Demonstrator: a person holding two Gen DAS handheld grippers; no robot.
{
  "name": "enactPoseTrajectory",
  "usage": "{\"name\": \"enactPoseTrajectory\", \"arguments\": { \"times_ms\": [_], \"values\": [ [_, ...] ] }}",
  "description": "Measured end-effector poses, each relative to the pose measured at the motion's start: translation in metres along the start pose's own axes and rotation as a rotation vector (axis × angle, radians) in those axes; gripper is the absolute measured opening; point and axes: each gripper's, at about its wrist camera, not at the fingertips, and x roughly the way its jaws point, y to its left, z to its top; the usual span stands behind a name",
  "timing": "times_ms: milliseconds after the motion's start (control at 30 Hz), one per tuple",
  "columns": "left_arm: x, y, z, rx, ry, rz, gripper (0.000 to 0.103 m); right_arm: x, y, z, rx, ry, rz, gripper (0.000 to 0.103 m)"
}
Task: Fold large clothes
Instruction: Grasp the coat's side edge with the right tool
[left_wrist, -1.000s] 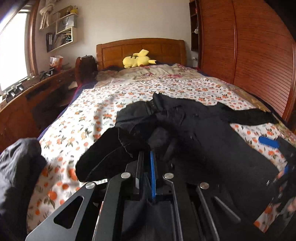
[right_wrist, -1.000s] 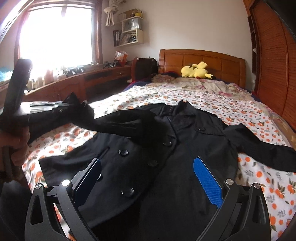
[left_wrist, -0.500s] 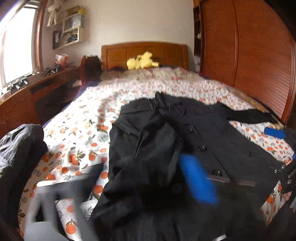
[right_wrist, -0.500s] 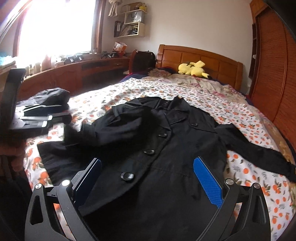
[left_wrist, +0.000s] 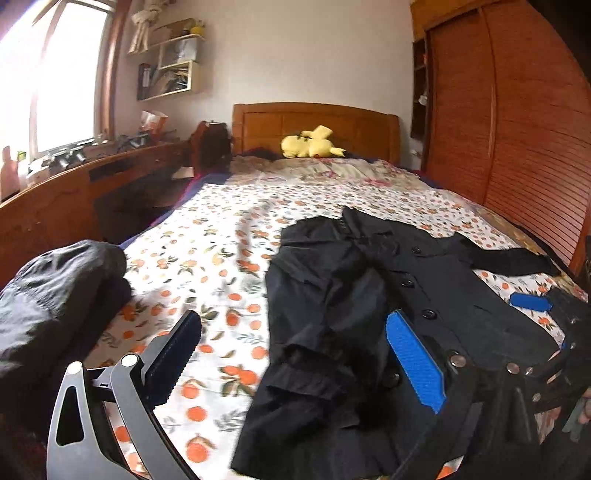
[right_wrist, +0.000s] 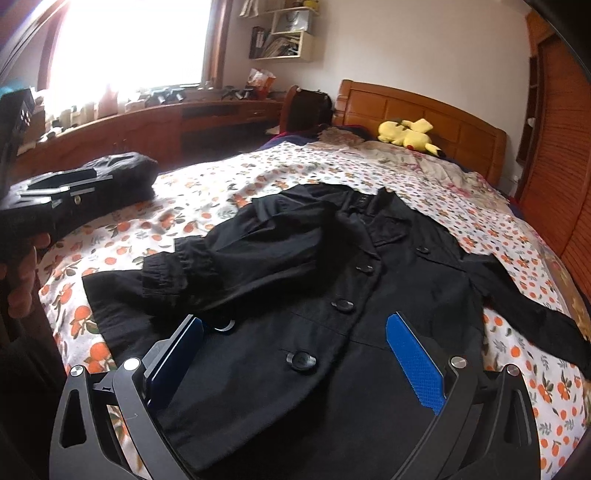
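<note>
A black buttoned coat (left_wrist: 351, 314) lies front-up on the floral bedsheet (left_wrist: 207, 258). One sleeve (right_wrist: 207, 266) is folded in across its chest. The other sleeve (right_wrist: 524, 306) stretches out to the right. My left gripper (left_wrist: 293, 321) is open and holds nothing. It hangs over the coat's left edge and the sheet beside it. My right gripper (right_wrist: 295, 323) is open too, above the coat's lower front (right_wrist: 332, 280) near the buttons. In the right wrist view the left gripper (right_wrist: 55, 199) shows at the far left, with a hand on it. One blue pad (left_wrist: 530, 302) of the right gripper shows in the left wrist view.
A folded dark garment (left_wrist: 55, 295) sits at the bed's left edge. A yellow plush toy (left_wrist: 312, 146) lies by the wooden headboard (left_wrist: 314, 122). A wooden wardrobe (left_wrist: 517, 147) lines the right side, and a long cluttered desk (left_wrist: 55, 206) lines the left under the window.
My left gripper has let go of the sleeve, opened wide and drawn away to the left. The sleeve now lies across the coat's front. The right gripper stayed open and shifted a little.
</note>
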Motion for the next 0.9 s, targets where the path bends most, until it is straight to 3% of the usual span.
{"name": "enactPoseTrajectory", "arguments": {
  "times_ms": [167,333,500,567,833,900],
  "values": [
    [-0.013,0.026,0.0,-0.022,-0.022,0.037,0.101,0.023,0.037,0.011,-0.067,0.027,0.062,0.095],
    [-0.021,0.044,0.001,-0.04,-0.033,0.064,0.101,0.05,0.068,0.023,-0.123,0.064,0.143,0.078],
    [-0.023,0.052,0.002,-0.034,-0.037,0.091,0.101,0.076,0.096,0.029,-0.179,0.119,0.203,0.05],
    [-0.024,0.055,0.002,-0.037,-0.036,0.091,0.101,0.084,0.109,0.031,-0.212,0.142,0.224,0.045],
    [-0.024,0.06,0.002,-0.048,-0.038,0.091,0.101,0.109,0.132,0.023,-0.278,0.244,0.244,0.043],
    [-0.024,0.061,0.002,-0.048,-0.038,0.093,0.101,0.115,0.132,0.02,-0.282,0.265,0.226,0.036]
  ]
}}
